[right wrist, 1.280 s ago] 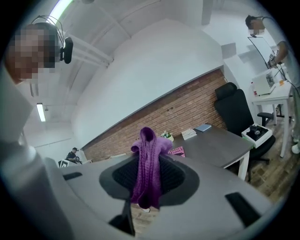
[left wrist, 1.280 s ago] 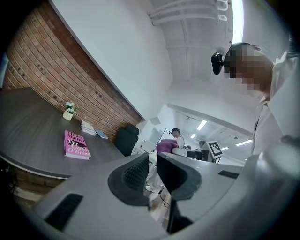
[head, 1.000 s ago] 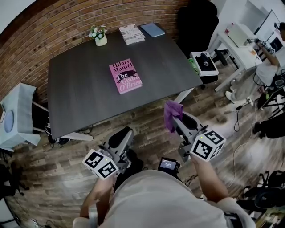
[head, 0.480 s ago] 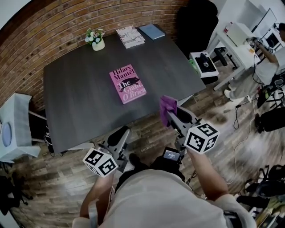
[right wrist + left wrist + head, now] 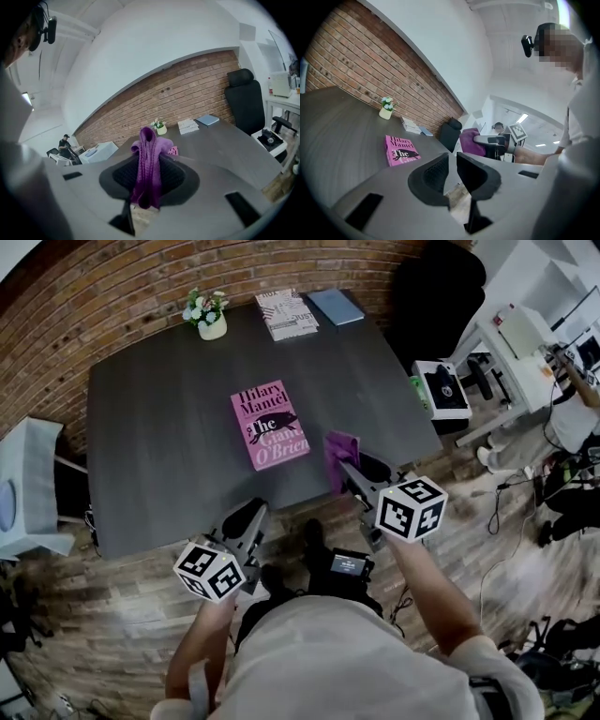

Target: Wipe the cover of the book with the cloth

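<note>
Clamping the purple cloth (image 5: 337,448), the right gripper (image 5: 345,468) hangs over the table's (image 5: 159,437) near edge; the pink book (image 5: 270,424) lies flat just beyond. The left gripper (image 5: 246,521) is empty, jaws narrowly apart.

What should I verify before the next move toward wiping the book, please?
1. Cloth clamped in right gripper jaws: ok.
2. Book flat on table, cover up: ok.
3. Cover free of other things: ok.
4. Cloth touching cover: not ok; it hangs beside the book, apart from it.
5. Left gripper empty, jaws slightly apart: ok.
6. Where the cover is dirty: cannot tell.
</note>
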The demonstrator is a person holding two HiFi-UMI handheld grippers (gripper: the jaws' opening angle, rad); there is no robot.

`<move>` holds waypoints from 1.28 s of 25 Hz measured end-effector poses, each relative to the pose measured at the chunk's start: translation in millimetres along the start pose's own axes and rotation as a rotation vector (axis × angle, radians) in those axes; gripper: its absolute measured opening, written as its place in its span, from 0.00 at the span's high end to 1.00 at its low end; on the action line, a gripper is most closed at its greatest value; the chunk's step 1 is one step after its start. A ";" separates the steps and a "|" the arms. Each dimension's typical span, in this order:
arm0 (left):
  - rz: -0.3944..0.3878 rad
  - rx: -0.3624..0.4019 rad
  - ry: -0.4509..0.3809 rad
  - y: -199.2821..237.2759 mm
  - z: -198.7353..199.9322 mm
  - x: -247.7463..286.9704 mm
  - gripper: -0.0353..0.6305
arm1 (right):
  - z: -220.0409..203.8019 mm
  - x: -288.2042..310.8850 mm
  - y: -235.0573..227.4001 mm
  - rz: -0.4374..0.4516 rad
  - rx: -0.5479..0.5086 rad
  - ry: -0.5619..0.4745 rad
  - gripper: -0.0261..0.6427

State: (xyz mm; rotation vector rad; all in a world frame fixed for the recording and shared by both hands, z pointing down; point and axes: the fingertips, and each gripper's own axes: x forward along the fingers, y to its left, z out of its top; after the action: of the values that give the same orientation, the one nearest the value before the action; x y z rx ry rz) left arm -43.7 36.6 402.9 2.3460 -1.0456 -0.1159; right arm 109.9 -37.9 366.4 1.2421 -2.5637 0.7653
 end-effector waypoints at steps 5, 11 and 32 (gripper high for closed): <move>0.102 -0.011 0.002 28.4 1.9 44.2 0.85 | 13.6 46.2 -34.0 0.075 -0.019 0.082 0.79; 0.198 -0.046 0.027 55.2 -5.7 97.0 0.84 | 28.6 94.9 -68.9 0.156 -0.054 0.159 0.79; 0.401 -0.031 0.442 178.9 -79.4 138.0 0.92 | -6.2 248.8 -66.6 0.235 -0.050 0.402 0.79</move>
State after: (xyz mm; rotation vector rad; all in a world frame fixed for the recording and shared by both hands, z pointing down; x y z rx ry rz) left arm -42.7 -120.6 583.5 1.9567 -1.2383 0.5093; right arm 4.4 -237.0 491.1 0.6903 -2.3945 0.8854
